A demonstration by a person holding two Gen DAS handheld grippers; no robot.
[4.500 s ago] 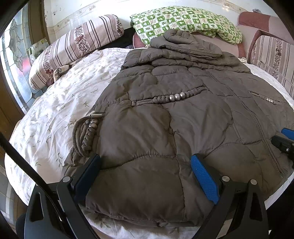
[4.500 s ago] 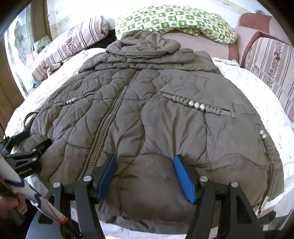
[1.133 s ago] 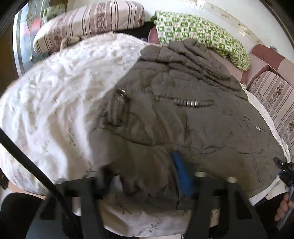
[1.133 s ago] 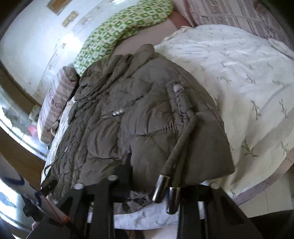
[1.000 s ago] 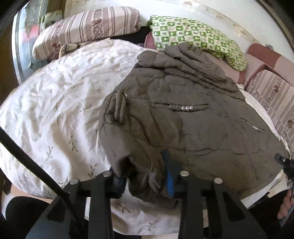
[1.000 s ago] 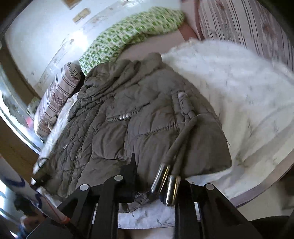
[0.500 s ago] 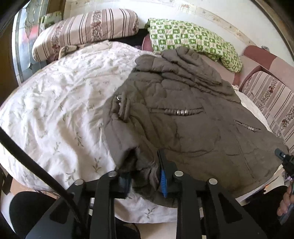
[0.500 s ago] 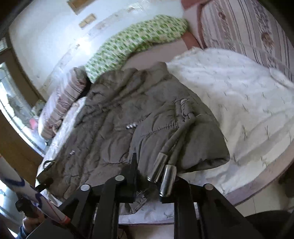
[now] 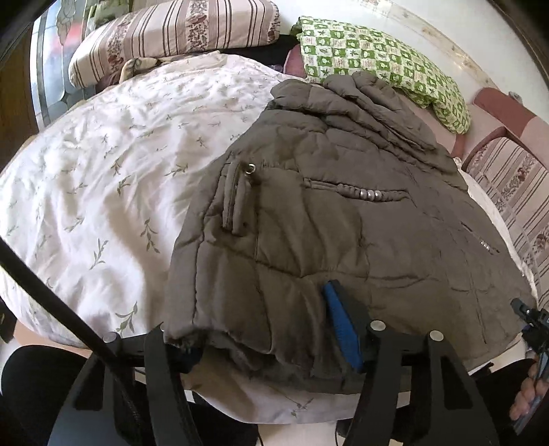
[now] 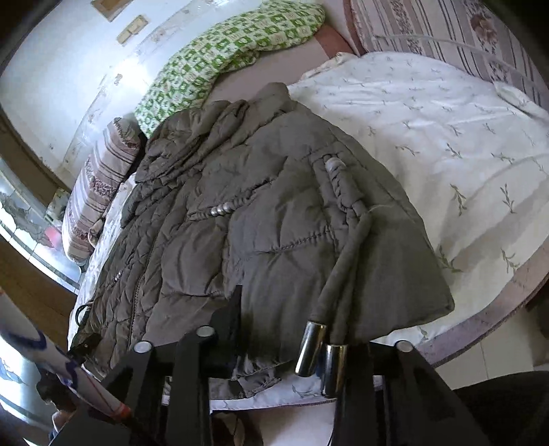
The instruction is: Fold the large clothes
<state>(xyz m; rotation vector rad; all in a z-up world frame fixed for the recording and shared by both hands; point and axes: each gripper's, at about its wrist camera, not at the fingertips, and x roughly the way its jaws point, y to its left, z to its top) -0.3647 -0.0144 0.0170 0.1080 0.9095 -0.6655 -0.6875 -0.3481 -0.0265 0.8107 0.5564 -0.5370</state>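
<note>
Grey-brown quilted jacket (image 9: 343,219) is laid on the floral bedspread (image 9: 103,178), both side edges folded inward. Its hem is straddled by the left gripper (image 9: 264,329), just opened, and the narrower, also opening right gripper (image 10: 302,346).

Both side edges of the coat (image 9: 343,212) now lie folded inward; left gripper (image 9: 264,338) and right gripper (image 10: 291,329) jaws have just been opening.

No readable text, label, brand, number or sign appears in either wrist view: not on the quilted jacket (image 9: 343,219), the green checked pillow (image 9: 377,58), the floral bedsheet (image 9: 103,164) or the wall plates (image 10: 132,29).
</note>
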